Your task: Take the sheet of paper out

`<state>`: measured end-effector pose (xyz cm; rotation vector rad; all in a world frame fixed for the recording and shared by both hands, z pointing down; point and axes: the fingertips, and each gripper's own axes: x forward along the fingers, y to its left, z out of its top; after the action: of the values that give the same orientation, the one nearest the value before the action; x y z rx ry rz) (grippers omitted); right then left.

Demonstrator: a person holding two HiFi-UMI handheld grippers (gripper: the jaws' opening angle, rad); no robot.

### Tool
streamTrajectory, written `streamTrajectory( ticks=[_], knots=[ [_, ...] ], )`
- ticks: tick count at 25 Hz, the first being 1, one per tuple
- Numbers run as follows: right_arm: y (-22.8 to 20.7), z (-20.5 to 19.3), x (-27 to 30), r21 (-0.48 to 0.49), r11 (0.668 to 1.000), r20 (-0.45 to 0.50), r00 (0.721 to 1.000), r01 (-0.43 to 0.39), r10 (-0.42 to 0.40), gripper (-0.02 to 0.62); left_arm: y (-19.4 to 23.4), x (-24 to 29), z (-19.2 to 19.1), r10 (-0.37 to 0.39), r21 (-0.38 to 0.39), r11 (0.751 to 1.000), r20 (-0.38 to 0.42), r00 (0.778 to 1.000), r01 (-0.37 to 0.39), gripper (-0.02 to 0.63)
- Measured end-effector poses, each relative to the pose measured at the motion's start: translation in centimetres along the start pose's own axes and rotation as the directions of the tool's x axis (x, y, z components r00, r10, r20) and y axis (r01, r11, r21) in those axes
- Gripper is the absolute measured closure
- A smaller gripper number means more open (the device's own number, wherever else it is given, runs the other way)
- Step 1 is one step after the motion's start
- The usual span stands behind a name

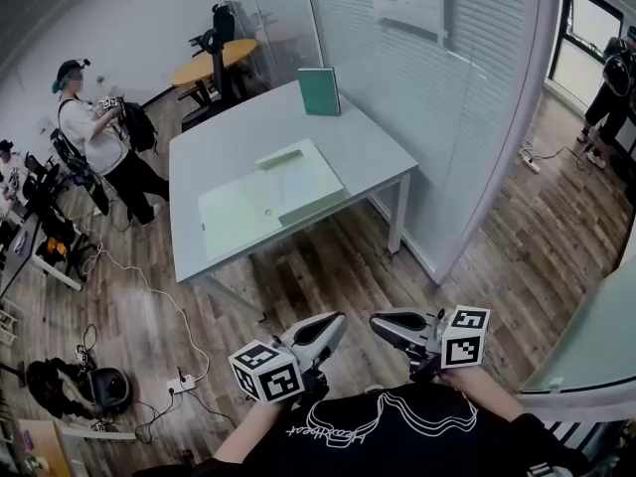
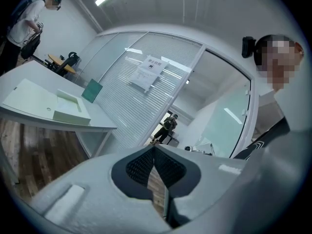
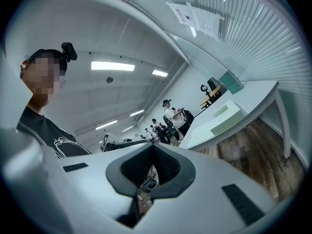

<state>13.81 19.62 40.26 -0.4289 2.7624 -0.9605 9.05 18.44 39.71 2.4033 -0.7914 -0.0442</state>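
Both clenched and empty, left gripper [image 1: 336, 324] and right gripper [image 1: 380, 324] sit bottom centre, probably because the folder [image 1: 273, 195] on the table [image 1: 219, 137] is well apart.

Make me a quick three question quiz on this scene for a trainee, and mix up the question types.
1. True or false: the left gripper is shut on the flat pale green box.
2. The teal board on the table: A) stands upright, B) lies flat, C) hangs off the edge.
3. What stands between the right gripper jaws?

Key: 1 false, it is shut on nothing, well short of the table; 2 A; 3 nothing.
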Motion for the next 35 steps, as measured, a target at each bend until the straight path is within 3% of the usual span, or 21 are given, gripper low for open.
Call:
streamTrajectory(
  ticks=[9, 17, 27, 35],
  knots=[
    [-2.8, 2.3, 0.7, -0.026, 0.999, -0.025, 0.999, -0.033, 0.033, 0.586, 2.2, 2.0, 1.9, 0.038, 0.000, 0.999, 0.036, 0.999, -0.038, 0.592],
    [-6.6, 3.7, 5.0, -0.003, 0.999, -0.049, 0.998, -0.035, 0.035, 0.586, 8.3, 2.2, 4.1, 0.086, -0.053, 0.995, 0.036, 0.996, -0.084, 0.592],
    [-13.8, 9.5, 14.0, 0.023, 1.000, -0.018, 1.000, -0.012, 0.013, 0.586, 18.1, 4.1, 11.5, 0.066, -0.057, 0.996, 0.003, 0.998, -0.065, 0.592],
    [-17.3, 13.5, 21.2, -0.016, 1.000, -0.006, 1.000, -0.002, 0.002, 0.586, 25.4, 3.3, 17.5, 0.060, -0.048, 0.997, 0.023, 0.998, -0.059, 0.592]
  ],
)
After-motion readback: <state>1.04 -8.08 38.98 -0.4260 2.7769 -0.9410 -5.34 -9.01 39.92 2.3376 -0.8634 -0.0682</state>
